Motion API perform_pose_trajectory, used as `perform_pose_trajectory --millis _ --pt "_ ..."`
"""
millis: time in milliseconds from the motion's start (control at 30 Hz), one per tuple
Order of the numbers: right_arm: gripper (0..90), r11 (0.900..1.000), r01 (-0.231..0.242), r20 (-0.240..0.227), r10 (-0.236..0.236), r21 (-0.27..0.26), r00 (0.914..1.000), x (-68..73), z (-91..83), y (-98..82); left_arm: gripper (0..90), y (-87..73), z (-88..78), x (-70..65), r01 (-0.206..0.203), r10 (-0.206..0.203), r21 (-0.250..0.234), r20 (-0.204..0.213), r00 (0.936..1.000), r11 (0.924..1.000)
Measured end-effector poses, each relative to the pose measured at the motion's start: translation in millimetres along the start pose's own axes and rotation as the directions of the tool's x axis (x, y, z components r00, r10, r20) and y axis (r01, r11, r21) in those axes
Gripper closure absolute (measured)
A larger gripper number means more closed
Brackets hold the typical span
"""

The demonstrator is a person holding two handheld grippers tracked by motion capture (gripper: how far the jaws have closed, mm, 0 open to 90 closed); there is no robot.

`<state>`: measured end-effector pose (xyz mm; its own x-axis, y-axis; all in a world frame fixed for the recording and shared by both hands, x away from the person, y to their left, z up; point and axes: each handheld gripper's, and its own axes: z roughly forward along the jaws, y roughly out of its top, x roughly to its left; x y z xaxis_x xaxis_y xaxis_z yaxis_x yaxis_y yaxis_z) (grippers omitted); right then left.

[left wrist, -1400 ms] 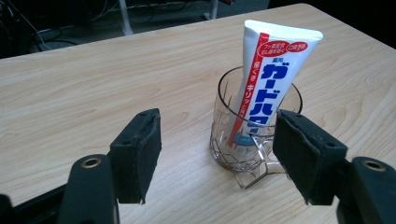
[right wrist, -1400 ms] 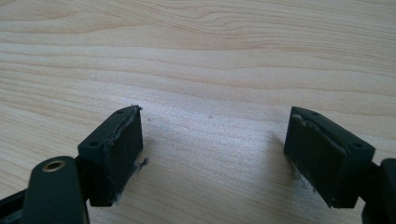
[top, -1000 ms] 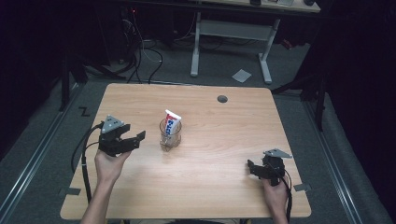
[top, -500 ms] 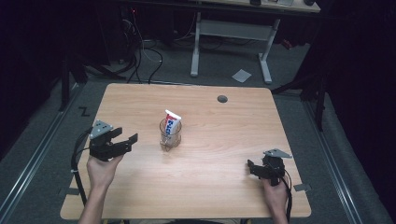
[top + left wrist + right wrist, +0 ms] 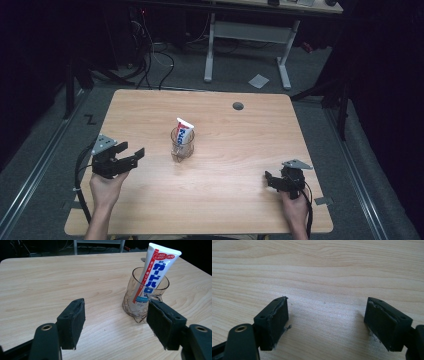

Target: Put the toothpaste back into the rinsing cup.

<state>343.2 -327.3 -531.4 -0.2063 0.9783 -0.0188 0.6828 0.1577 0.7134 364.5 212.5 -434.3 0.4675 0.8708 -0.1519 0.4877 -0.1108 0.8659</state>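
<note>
A clear patterned glass cup (image 5: 182,145) (image 5: 143,301) stands upright near the middle of the wooden table (image 5: 235,145). A white toothpaste tube (image 5: 184,131) (image 5: 154,270) with red and blue print leans inside it, top end up. My left gripper (image 5: 131,156) (image 5: 117,325) is open, held off to the left of the cup with its jaws turned toward it and nothing between them. Near the table's front right, my right gripper (image 5: 270,179) (image 5: 325,322) is open low over bare wood.
A dark round grommet hole (image 5: 238,105) lies at the table's back right. Beyond the table stand a white desk frame (image 5: 250,40) and cables on the dark floor. A sheet of paper (image 5: 258,80) lies on the floor.
My left gripper has drawn back from the cup, moving left and toward the table's front. The right gripper and the cup have stayed put.
</note>
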Motion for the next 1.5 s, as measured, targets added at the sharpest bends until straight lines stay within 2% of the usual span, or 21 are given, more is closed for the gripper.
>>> perform_pose_trajectory --millis 233,967,1500 --pt "19.4 1.000 0.000 0.000 0.000 0.000 1.0000 0.0 0.0 0.0 31.8 -5.1 -1.8 0.1 0.003 -0.003 0.000 0.000 1.0000 1.0000" --pt "19.4 1.000 0.000 0.000 0.000 0.000 1.0000 0.1 -0.1 -0.1 31.6 -29.2 -6.3 7.0 0.049 -0.049 0.011 -0.005 0.9988 0.9988" --pt "19.4 1.000 0.000 0.000 0.000 0.001 1.0000 0.1 -0.2 -0.1 31.4 -42.9 -2.0 9.3 0.068 -0.068 0.030 -0.008 0.9977 0.9972"
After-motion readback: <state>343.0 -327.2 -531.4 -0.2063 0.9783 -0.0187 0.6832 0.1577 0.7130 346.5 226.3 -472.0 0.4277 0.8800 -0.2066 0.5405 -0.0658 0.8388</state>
